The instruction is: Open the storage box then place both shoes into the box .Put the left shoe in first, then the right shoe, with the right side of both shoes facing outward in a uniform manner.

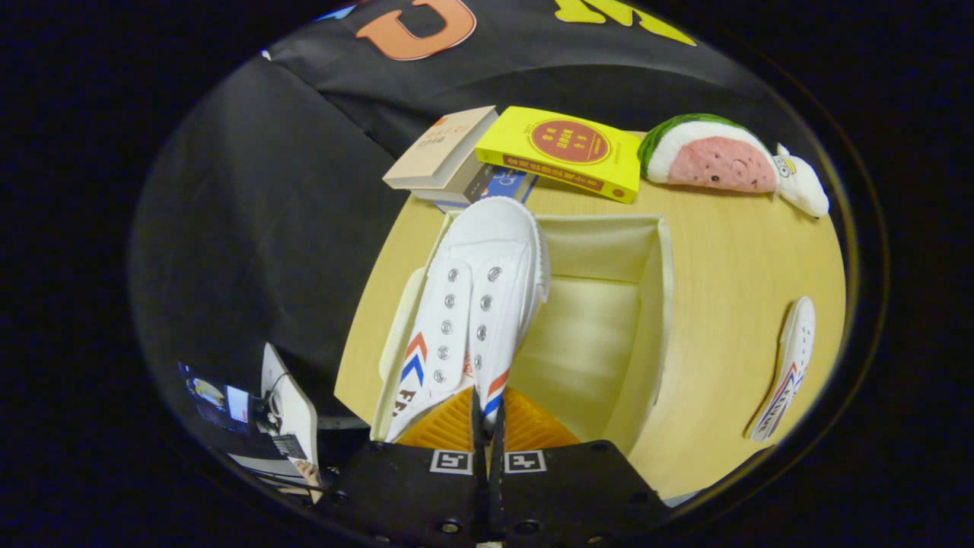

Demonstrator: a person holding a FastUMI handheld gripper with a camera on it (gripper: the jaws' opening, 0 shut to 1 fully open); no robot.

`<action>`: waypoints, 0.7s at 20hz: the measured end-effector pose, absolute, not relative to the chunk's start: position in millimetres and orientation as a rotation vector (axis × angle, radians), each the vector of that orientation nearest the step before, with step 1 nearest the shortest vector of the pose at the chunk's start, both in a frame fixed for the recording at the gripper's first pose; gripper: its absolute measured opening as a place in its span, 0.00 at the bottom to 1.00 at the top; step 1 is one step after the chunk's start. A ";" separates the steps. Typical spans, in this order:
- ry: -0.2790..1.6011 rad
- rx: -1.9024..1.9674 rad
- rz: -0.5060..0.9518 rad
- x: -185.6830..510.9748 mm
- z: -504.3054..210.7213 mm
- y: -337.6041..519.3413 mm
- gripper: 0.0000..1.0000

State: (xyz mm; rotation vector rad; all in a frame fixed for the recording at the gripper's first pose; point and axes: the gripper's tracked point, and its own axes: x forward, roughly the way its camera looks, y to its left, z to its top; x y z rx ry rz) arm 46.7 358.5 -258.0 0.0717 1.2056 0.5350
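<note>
Gripper view: gripper [487, 426] clamped narrow on heel edge of white shoe [472, 304], both fingers pressing it, toe pointing away. Shoe hung over open box [663, 304], along its left wall, likely leaving room for second. Other shoe [787, 365] lay on its side on table [730, 251], well right of box. Books [525, 152] and watermelon toy [708, 160] sat beyond box.

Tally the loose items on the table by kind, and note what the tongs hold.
Shoes: 2, one clamped in the tongs over the open storage box, one lying on the table beside the box
Books: 3
Storage boxes: 1
Watermelon plush toys: 1
Total: 7
</note>
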 end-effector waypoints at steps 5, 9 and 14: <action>1.271 0.082 0.434 52.8 -295.8 370.5 0.00; 1.314 0.047 0.394 52.7 -318.7 373.6 0.00; 1.373 -0.004 0.385 44.5 -337.4 376.6 0.00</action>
